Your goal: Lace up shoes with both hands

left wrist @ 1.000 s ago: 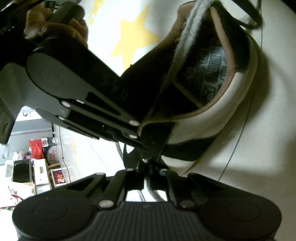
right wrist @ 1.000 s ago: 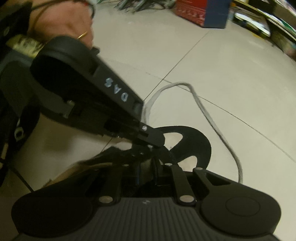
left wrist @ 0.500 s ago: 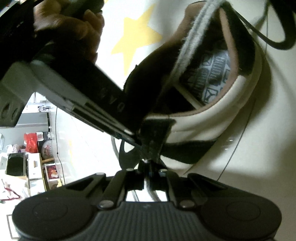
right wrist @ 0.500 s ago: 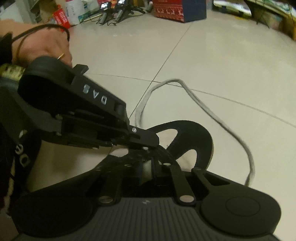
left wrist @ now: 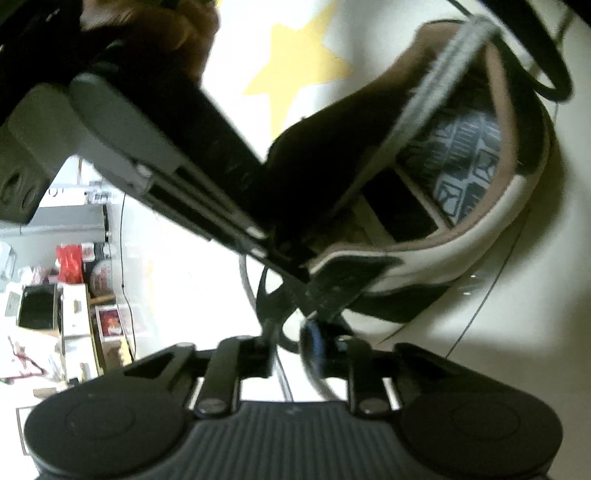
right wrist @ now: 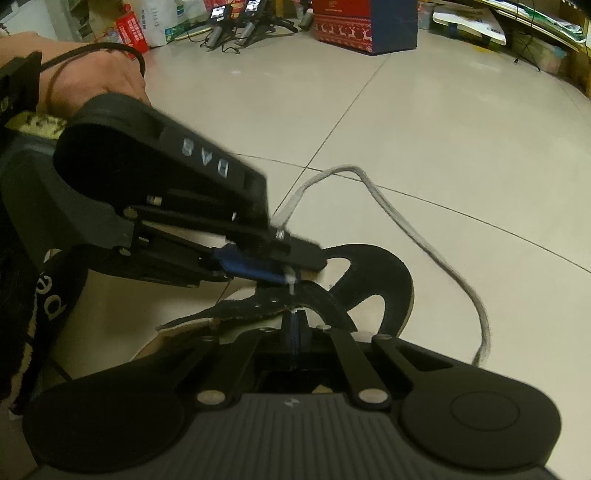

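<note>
Left wrist view. The floor point(left wrist: 535, 387) is pale, glossy tile with a yellow star point(left wrist: 295, 62) marked on it towards the top edge. Along the left edge of the floor stand boxes and a red bag point(left wrist: 68, 264); detail there is small and blurred. The shoe point(left wrist: 461, 236) lies tipped on its side on the floor right of the star, its opening facing the camera: white side, dark trim, brown collar, a printed insole inside. A grey lace point(left wrist: 439, 74) runs over the collar and down into the shoe. The left gripper point(left wrist: 291, 343) sits at the shoe's dark eyelet flap; its jaws are opening, a narrow gap between them, with nothing clearly pressed by the pads. The right gripper point(left wrist: 288, 266) comes in from the upper left, its tip at the same flap, a hand point(left wrist: 147, 40) behind it.

Right wrist view. Grey floor tiles point(right wrist: 443, 129) with dark joints run back to a cluttered far edge: a red patterned box point(right wrist: 364, 24), tripods, bags and shelving. The black eyelet flap point(right wrist: 266, 302) of the shoe lies just ahead of the right gripper point(right wrist: 295, 325), whose jaws are fully closed on the white lace tip point(right wrist: 291, 284) poking up through the flap. The left gripper point(right wrist: 280, 266) reaches in from the left, blue pads apart beside that tip. The grey lace point(right wrist: 424, 243) loops away over the floor to the right.
</note>
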Demonstrator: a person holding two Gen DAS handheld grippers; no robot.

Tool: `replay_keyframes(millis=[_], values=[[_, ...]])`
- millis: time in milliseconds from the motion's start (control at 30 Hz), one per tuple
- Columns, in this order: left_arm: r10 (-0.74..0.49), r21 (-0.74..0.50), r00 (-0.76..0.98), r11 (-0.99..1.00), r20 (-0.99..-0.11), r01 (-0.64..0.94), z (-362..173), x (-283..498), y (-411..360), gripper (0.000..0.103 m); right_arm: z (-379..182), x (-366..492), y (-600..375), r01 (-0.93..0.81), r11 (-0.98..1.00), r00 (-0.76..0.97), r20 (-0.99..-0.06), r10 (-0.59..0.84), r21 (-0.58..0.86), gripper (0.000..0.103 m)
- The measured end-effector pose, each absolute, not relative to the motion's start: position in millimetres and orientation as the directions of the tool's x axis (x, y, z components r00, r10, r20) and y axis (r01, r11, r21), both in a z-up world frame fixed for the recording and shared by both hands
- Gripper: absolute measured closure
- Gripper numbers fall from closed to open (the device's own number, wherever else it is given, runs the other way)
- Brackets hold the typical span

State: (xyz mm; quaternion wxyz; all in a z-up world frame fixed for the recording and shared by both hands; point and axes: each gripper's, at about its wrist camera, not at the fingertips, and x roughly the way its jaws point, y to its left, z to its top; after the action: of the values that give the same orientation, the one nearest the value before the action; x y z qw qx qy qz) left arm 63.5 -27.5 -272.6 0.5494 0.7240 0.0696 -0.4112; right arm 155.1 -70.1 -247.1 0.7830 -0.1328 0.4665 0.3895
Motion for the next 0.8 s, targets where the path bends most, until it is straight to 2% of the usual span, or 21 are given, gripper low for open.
replay_keyframes(millis=[100, 333, 500, 633, 667, 767, 800], values=[[-0.333, 0.728, 0.649, -0.364, -0.684, 0.581, -266.9, 63.2, -25.6, 0.060, -249.5, 159.0, -66.1, -0.725, 0.669, 0.260, -0.836, 0.484, 0.162, 0.101], [-0.299, 0.694, 0.628, -0.247, -0.718, 0.676, -257.8, 60.6, -20.8, 0.059, -254.4, 166.0, -62.8, -0.707, 0.682, 0.255, -0.833, 0.492, 0.187, 0.101], [-0.280, 0.616, 0.597, 0.026, -0.751, 0.787, -237.8, 74.4, -10.2, 0.060, -258.1, 168.1, -58.2, -0.713, 0.677, 0.255, -0.833, 0.492, 0.182, 0.100], [-0.309, 0.506, 0.570, 0.266, -0.762, 0.820, -221.4, 90.6, 1.0, 0.060, -261.6, 170.1, -53.7, -0.714, 0.677, 0.254, -0.833, 0.491, 0.181, 0.098], [-0.315, 0.485, 0.567, 0.305, -0.761, 0.820, -219.4, 93.3, 2.2, 0.060, -262.5, 170.7, -52.4, -0.714, 0.676, 0.254, -0.833, 0.491, 0.181, 0.096], [-0.325, 0.424, 0.555, 0.394, -0.766, 0.816, -216.0, 102.5, 2.5, 0.060, -266.6, 168.7, -47.1, -0.723, 0.663, 0.240, -0.830, 0.503, 0.193, 0.083], [-0.326, 0.406, 0.552, 0.418, -0.768, 0.812, -215.5, 104.8, 1.0, 0.063, -267.9, 167.8, -44.9, -0.728, 0.659, 0.240, -0.830, 0.503, 0.189, 0.082]])
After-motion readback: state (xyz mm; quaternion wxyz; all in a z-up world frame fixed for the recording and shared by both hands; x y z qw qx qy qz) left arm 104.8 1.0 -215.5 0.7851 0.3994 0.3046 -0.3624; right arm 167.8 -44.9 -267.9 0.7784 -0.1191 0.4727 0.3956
